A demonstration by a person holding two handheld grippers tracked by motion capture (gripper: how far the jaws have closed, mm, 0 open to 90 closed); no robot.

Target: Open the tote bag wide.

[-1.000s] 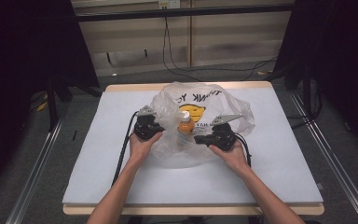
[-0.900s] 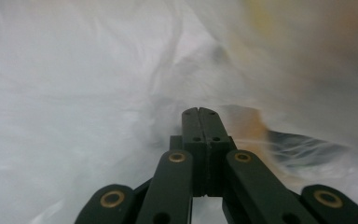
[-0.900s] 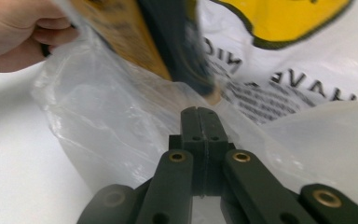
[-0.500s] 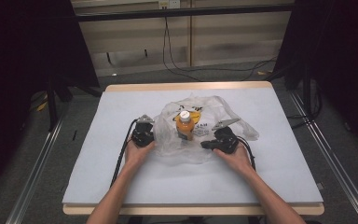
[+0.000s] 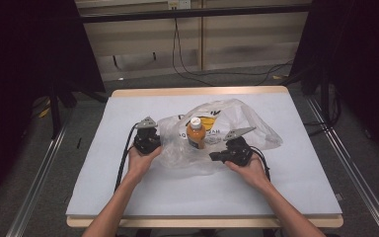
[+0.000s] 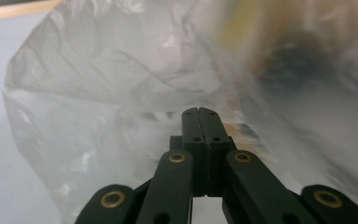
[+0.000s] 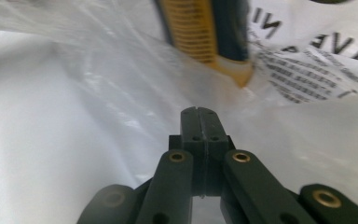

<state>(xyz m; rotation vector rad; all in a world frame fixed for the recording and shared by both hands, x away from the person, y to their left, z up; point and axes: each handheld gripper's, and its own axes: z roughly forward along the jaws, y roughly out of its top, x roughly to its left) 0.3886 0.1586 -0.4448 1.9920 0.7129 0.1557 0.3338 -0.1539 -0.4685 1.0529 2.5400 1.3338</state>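
Nearest the person, the 2 hands hold the grippers low over the pale grey surface (image 5: 103, 187), 1 at each side of a crumpled, clear plastic bag with black and yellow print (image 5: 256, 123). The left gripper (image 5: 153, 148) sits at the bag's left edge; in the left gripper view its black jaws are pressed flat together, with the film (image 6: 98, 93) bunched right at and around their tips. Whether a fold is pinched between them cannot be told. The right gripper (image 5: 214, 157) is at the bag's near right edge, jaws likewise fully closed in the right gripper view, the printed film (image 7: 307, 74) lying just past the tips.

Between the 2 grippers and slightly beyond them stands an orange bottle with a white cap (image 5: 196, 133), upright inside the bag.

The step in hand looks like working the bag's mouth around the bottle, either freeing it or wrapping it. The next move probably calls for both grippers pulling the film evenly apart or downward, gently enough that the bottle stays upright.
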